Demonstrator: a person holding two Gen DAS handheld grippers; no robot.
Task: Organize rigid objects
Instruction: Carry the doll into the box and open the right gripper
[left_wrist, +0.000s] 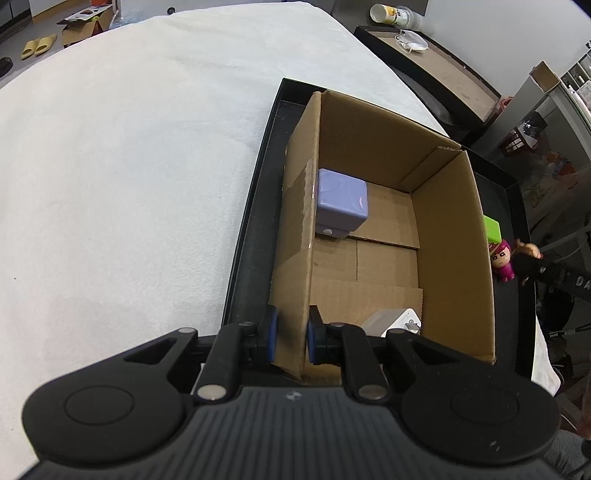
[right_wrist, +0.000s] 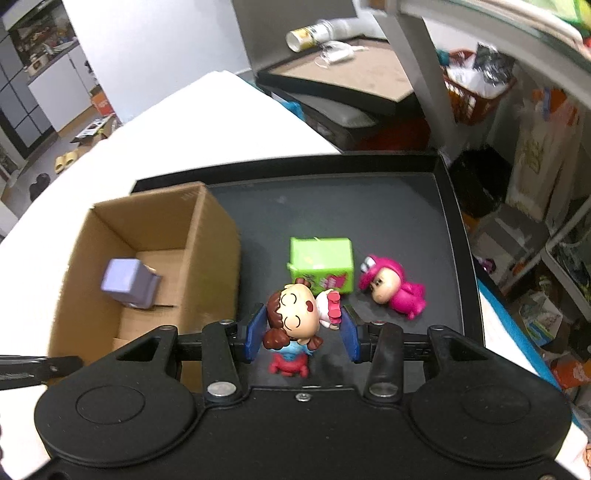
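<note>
The left hand-held gripper (left_wrist: 290, 341) is clamped on the near wall of the cardboard box (left_wrist: 454, 236), which stands in the black tray (right_wrist: 448, 221). The right hand-held gripper (right_wrist: 303, 326) grips a doll figurine (right_wrist: 295, 314) above the tray, beside the green box (right_wrist: 321, 262).

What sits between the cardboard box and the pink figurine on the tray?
In the right wrist view, the green carton stands between the cardboard box and the pink figurine.
</note>
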